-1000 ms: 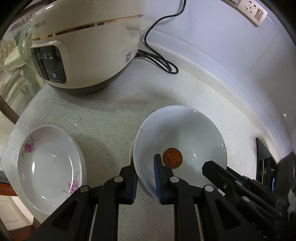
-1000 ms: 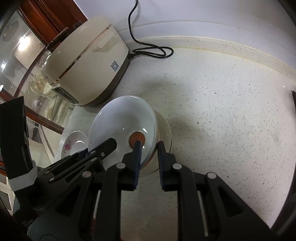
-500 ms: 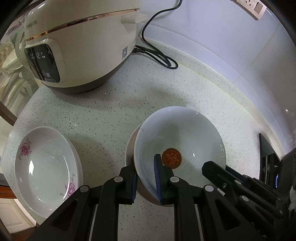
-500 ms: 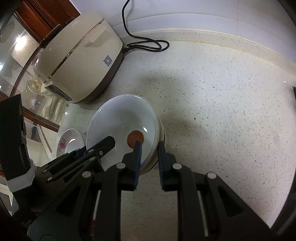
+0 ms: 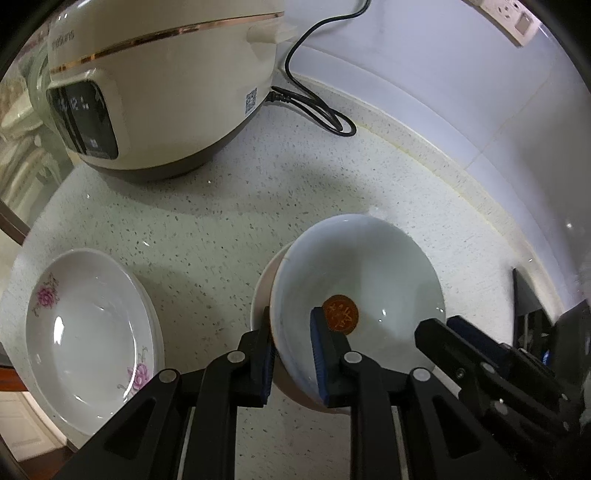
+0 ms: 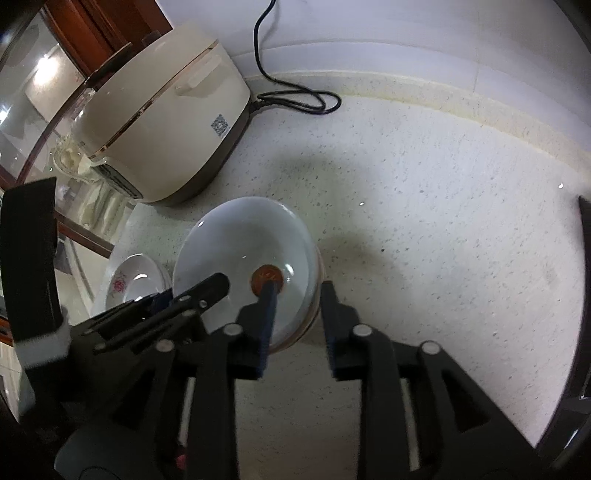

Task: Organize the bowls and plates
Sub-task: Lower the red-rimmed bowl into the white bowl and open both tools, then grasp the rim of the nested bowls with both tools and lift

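A white bowl (image 5: pixel 369 277) with a red-brown mark on its bottom sits nested on a cream dish (image 5: pixel 260 295) on the speckled counter. My left gripper (image 5: pixel 291 328) straddles the bowl's near-left rim, one finger outside and one inside. Its jaws are opening and the pads are just off the wall. My right gripper (image 6: pixel 297 295) straddles the right rim of the same bowl (image 6: pixel 240 240). Its jaws are also opening, with clear gaps on both sides. A white plate with pink flowers (image 5: pixel 85 332) lies to the left near the counter's edge.
A cream rice cooker (image 5: pixel 166 92) stands at the back left, and its black cord (image 5: pixel 317 107) loops along the wall. A wall socket (image 5: pixel 509 14) is at the top right. A dark flat edge (image 5: pixel 524 295) borders the counter on the right. The counter drops off behind the flowered plate.
The bowl has sunk level onto the cream dish. My right jaws have spread wide off its rim, and my left jaws have widened slightly. Neither hand has shifted.
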### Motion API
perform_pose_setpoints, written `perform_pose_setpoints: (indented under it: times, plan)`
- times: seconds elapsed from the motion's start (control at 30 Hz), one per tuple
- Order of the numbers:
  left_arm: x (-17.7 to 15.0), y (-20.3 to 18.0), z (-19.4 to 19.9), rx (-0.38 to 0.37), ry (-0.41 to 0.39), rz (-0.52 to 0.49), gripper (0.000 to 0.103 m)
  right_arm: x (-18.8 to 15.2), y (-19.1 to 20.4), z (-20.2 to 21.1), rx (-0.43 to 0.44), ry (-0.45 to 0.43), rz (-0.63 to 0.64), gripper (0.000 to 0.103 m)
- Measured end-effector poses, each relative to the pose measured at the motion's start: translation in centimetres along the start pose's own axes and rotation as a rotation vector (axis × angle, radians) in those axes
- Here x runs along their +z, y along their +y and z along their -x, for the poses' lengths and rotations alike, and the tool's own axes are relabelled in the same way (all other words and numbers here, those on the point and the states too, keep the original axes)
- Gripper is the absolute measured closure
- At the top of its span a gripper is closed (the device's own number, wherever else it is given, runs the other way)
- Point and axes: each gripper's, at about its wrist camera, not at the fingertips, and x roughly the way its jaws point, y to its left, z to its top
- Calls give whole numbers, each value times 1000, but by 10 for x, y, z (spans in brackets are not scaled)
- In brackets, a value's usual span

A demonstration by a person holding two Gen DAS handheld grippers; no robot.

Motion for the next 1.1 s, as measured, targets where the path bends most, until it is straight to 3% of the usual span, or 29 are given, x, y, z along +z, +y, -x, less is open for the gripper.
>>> perform_pose_setpoints:
  times: [0.03, 0.1, 0.33, 0.37, 0.47, 0.6, 0.7, 0.97, 1.1]
  plan:
    - [0, 2, 0, -13, 2, 7, 83, 0, -2, 2, 5, -7, -5, 47]
    - [0, 6, 0, -44, 8, 25, 83, 1, -8, 6, 19, -18, -21, 41]
    - [6, 16, 8, -113, 28, 49, 79, -3, -27, 0, 68, 22, -99, 41]
    - [8, 18, 12, -131, 20, 54, 74, -4, -27, 0, 76, 22, -99, 41]
    - [15, 22, 23, -120, -18, 43, 40, -4, -25, -2, 95, 32, -101, 40]
    - [22, 30, 25, -123, -28, 47, 39, -7, -22, -11, 113, 60, -118, 40]
    - [26, 33, 12, -118, 18, 46, 38, -8, -20, -14, 121, 73, -123, 40]
    - [37, 31, -30, -213, 137, 94, 38, -12, -17, -36, 155, 127, -189, 38]
    - [40, 26, -48, -218, 173, 107, 38, -12, -22, -51, 172, 152, -249, 38]
